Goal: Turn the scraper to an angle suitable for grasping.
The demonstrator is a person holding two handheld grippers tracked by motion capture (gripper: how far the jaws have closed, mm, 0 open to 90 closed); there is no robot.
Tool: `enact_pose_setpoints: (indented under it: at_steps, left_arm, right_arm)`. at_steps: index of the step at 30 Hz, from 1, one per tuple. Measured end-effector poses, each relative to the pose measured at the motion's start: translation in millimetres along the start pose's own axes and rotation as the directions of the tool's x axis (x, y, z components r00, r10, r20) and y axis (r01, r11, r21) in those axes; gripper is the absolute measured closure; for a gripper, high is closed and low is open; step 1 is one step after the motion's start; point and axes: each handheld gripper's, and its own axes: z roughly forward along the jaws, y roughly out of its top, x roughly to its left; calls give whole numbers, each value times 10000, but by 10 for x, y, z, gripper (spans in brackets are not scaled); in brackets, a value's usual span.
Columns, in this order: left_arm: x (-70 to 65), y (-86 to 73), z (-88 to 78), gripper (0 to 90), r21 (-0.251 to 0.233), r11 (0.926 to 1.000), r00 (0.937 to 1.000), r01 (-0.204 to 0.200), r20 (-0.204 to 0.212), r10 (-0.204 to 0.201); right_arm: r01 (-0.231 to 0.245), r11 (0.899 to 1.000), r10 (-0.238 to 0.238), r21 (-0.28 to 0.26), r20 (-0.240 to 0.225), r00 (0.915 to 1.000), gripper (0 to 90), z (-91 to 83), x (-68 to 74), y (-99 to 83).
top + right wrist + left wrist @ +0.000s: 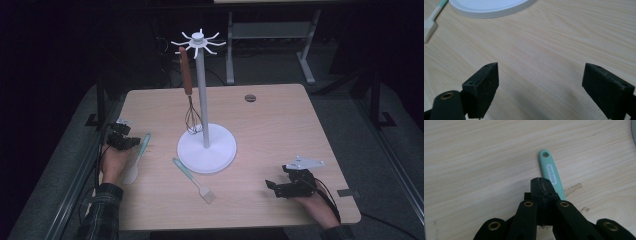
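White lettering on the mint spoon handle [551, 173] stays unreadable.

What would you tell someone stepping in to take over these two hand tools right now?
Left gripper: jaws shut, empty, beside the mint spatula's handle near the table's left edge.
Right gripper: jaws open, empty, low over bare table at the right front.
Things: whisk hangs on the white hook stand; mint spatula and a mint-handled brush lie flat on the table.
Done: whisk hung.
Left: probably hanging the spatula by its handle hole, then the brush.
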Motion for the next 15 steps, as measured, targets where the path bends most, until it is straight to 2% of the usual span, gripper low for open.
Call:
enact_pose_setpoints:
  at_steps: [8, 15]
  left_arm:
    - [-47, -10, 55, 899, -68, 9999, 9998, -130, 158, 131]
    - [-117, -7, 66, 899, -140, 9996, 9965, -245, 792, 256]
  right_arm:
    - [-46, 10000, 46, 6, 26, 10000, 140, -8, -5, -3]
    - [61, 10000, -61, 35, -17, 10000, 140, 1, -5, -1]
